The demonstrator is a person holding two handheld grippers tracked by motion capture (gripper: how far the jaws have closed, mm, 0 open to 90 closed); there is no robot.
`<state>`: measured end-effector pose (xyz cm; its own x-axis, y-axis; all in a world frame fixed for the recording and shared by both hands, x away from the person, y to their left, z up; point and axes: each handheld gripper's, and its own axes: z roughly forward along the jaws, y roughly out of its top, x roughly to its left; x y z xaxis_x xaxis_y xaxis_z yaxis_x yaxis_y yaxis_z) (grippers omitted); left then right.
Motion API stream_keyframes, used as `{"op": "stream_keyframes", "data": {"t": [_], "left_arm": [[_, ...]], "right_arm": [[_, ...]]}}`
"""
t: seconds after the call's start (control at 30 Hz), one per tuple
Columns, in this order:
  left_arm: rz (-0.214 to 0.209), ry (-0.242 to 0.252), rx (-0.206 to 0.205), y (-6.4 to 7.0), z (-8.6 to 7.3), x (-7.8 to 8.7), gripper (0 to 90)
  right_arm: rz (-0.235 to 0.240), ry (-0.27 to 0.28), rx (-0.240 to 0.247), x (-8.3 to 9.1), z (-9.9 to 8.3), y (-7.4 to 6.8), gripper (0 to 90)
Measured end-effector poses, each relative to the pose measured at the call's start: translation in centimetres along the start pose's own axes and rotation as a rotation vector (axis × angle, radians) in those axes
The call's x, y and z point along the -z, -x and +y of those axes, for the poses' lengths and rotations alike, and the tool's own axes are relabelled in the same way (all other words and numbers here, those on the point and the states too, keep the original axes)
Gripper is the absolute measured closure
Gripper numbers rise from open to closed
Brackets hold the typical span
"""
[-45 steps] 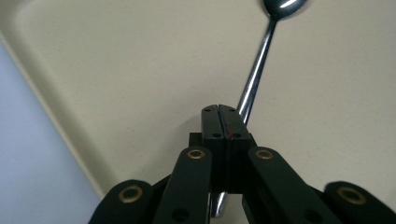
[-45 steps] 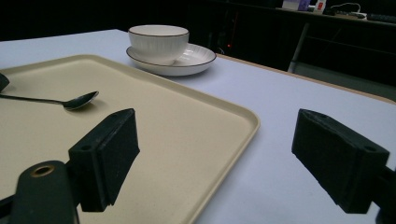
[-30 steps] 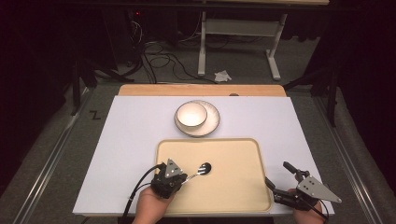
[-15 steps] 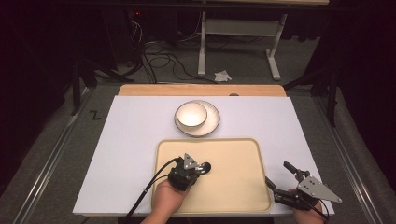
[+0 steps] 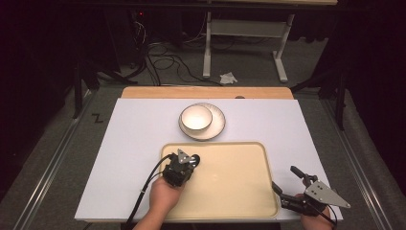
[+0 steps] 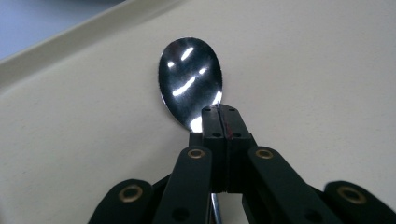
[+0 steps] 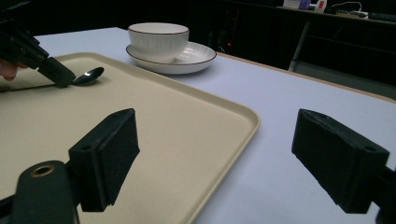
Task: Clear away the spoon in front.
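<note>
Since a second ago the left claw (image 5: 190, 162) has moved up the tray (image 5: 239, 191) from its near left part toward the far left corner, and it now sits clamped on the spoon (image 6: 190, 81), jaws pressed together over the neck just behind the spoon's head; the right claw (image 5: 287, 184) has not shifted and rests wide open and empty at the tray's near right corner. I judge the grasp is made and a lift toward the bowl (image 5: 196, 117) on its plate (image 5: 216, 125), beyond the tray on the table (image 5: 134, 129), could follow. The spoon lies low on the tray; whether it touches it I cannot tell. Its handle is hidden under the jaws and hand (image 5: 163, 194), and from above it is only a dark spot
</note>
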<state>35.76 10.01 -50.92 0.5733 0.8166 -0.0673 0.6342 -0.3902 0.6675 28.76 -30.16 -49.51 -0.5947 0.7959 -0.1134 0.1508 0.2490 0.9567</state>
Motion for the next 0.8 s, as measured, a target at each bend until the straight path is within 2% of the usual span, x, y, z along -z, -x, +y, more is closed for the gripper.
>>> {"op": "stream_keyframes", "data": {"t": [0.17,0.27,0.4,0.47,0.5,0.6,0.7,0.73,0.8], "left_arm": [[0.042,0.0,0.01,-1.1,-0.3,0.4,90.0],[0.045,0.005,0.019,-1.5,-0.4,0.6,90.0],[0.053,0.03,0.005,-2.2,-1.2,2.5,90.0],[0.062,0.019,-0.022,-2.3,-2.5,4.0,90.0],[0.062,0.019,-0.022,-2.3,-2.5,4.0,90.0],[0.052,0.017,-0.005,-2.0,-4.6,5.2,90.0],[0.045,0.008,-0.013,-1.4,-5.7,5.7,90.0],[0.052,-0.017,-0.034,-0.8,-6.2,5.7,90.0],[0.049,-0.017,-0.029,-0.6,-6.4,5.7,90.0]], "right_arm": [[-0.002,-0.003,-0.005,0.0,0.0,0.0,15.6],[-0.003,-0.003,-0.005,0.0,0.0,0.0,15.6],[-0.006,0.005,-0.003,0.0,0.0,0.0,15.6],[-0.006,0.001,-0.006,-0.1,0.0,0.1,15.6],[-0.004,0.001,0.001,-0.2,0.0,0.1,15.6],[-0.004,-0.004,0.0,-0.3,0.0,0.0,15.6],[0.003,-0.002,0.009,-0.5,0.2,-0.2,15.6],[0.002,-0.002,0.005,-0.6,0.3,-0.3,15.6],[0.005,0.005,0.007,-0.7,0.4,-0.3,15.6]]}}
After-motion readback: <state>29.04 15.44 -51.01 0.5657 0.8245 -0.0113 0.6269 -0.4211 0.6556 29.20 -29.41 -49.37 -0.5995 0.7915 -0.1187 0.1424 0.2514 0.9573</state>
